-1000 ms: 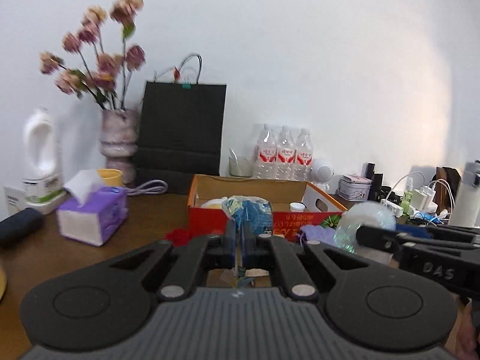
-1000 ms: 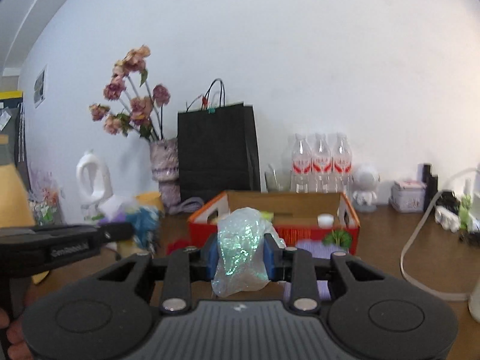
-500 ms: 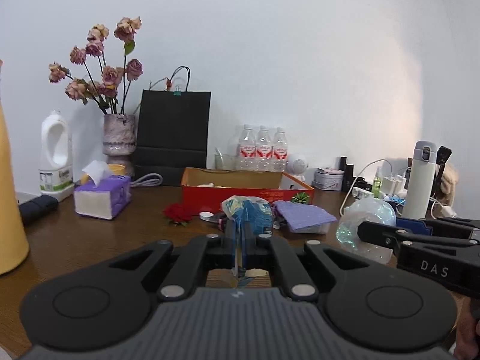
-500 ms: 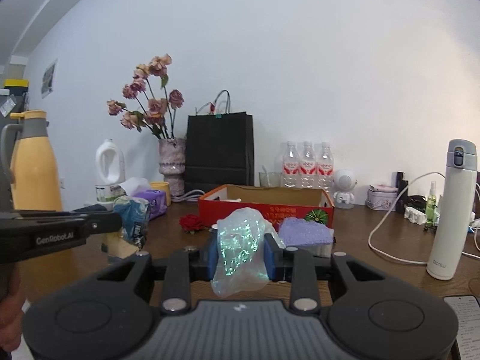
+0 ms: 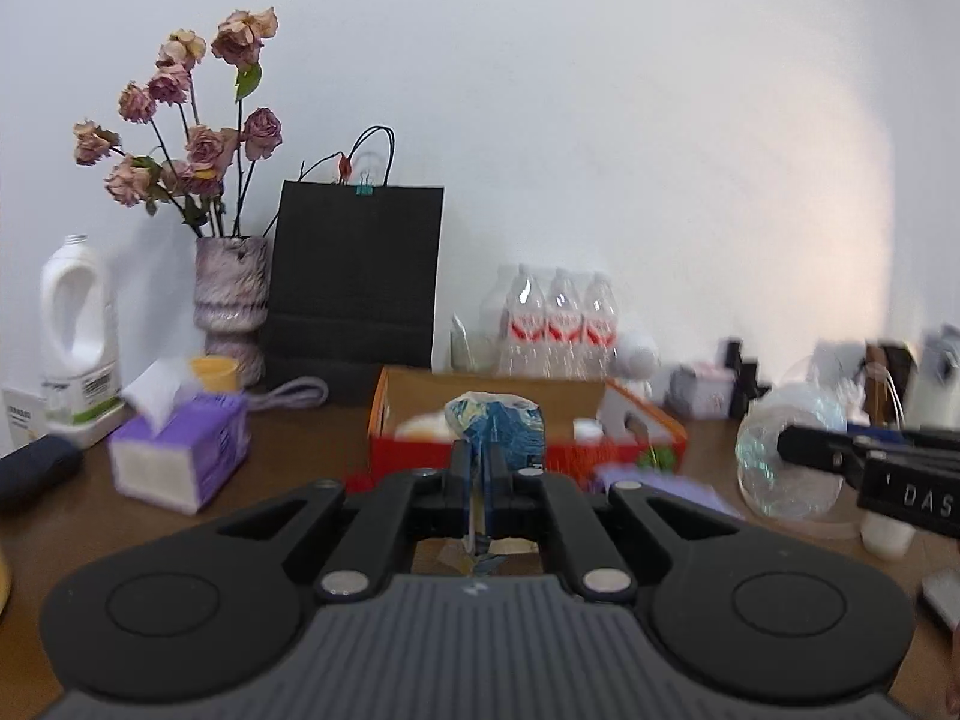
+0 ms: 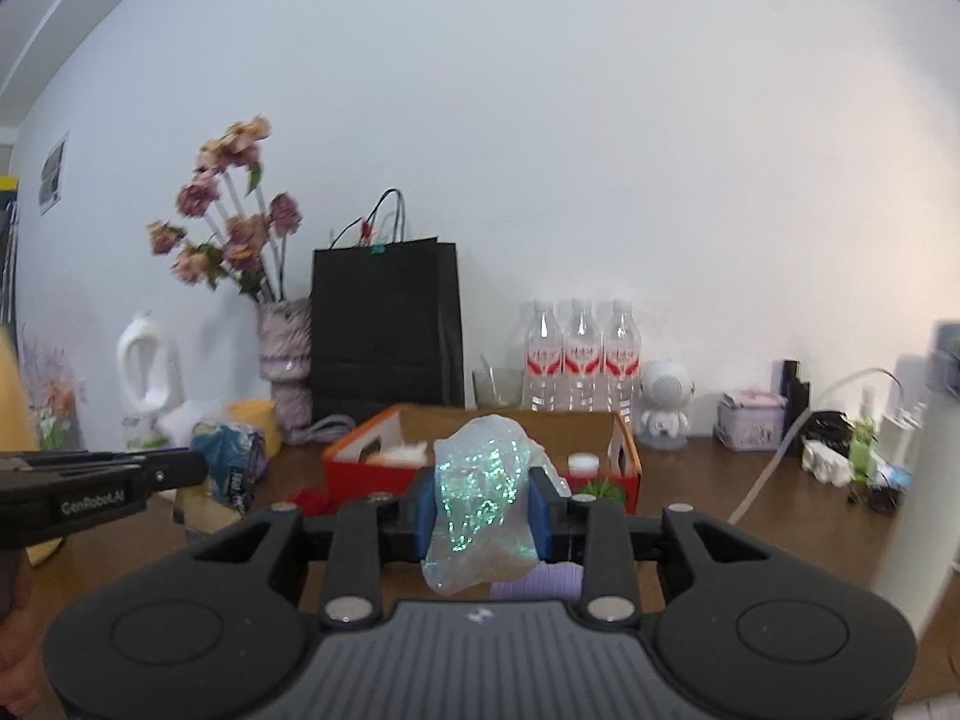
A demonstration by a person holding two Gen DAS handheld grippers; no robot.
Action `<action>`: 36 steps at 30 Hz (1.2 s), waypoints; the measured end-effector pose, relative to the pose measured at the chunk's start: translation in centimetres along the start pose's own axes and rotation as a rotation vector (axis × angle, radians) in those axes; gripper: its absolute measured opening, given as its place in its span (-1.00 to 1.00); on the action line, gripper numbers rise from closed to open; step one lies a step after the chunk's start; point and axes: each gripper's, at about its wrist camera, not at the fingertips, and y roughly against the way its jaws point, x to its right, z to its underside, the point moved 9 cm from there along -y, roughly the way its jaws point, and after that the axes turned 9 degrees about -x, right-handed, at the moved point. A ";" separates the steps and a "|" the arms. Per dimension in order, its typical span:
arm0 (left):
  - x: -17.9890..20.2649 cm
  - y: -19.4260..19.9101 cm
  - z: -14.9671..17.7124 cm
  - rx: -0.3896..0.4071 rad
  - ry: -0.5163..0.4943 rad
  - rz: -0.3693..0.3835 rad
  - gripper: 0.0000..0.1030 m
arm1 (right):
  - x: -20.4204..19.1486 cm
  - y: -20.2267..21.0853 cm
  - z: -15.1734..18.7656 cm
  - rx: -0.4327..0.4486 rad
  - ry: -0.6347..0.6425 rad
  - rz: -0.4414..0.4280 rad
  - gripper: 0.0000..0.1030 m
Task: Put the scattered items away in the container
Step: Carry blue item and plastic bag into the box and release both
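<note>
My left gripper point(image 5: 479, 468) is shut on a blue printed packet point(image 5: 498, 423), held above the table in front of the orange-red cardboard box point(image 5: 645, 405). My right gripper point(image 6: 480, 504) is shut on a crumpled iridescent clear wrapper point(image 6: 480, 504), also held before the box point(image 6: 624, 450). The box holds a white object point(image 6: 399, 455) and a small white-capped jar point(image 6: 583, 463). A purple cloth point(image 5: 660, 480), a red flower point(image 6: 312, 501) and a green item point(image 6: 600, 489) lie on the table in front of the box. Each gripper shows in the other's view: the right with its wrapper point(image 5: 792, 456), the left with its packet point(image 6: 231, 468).
Behind the box stand a black paper bag point(image 5: 357, 276), a vase of dried roses point(image 5: 231, 300), three water bottles point(image 5: 561, 324) and a white jug point(image 5: 75, 324). A purple tissue box point(image 5: 180, 456) sits at left. Cables and small items point(image 6: 840, 450) crowd the right.
Both grippers have moved forward toward the box, which now looks larger and nearer than half a second ago. Both keep hold of their items.
</note>
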 end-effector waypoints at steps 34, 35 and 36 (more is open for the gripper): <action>-5.5 -42.5 -6.5 -0.647 -0.114 -0.003 0.01 | 8.5 -47.7 -6.6 -0.804 -0.163 0.001 0.20; -5.5 -42.2 -7.1 -0.635 -0.106 -0.009 0.50 | 8.6 -47.3 -7.0 -0.798 -0.168 -0.001 0.21; -5.5 -41.8 -8.1 -0.607 -0.101 -0.011 0.61 | 8.8 -46.8 -7.5 -0.789 -0.170 0.002 0.22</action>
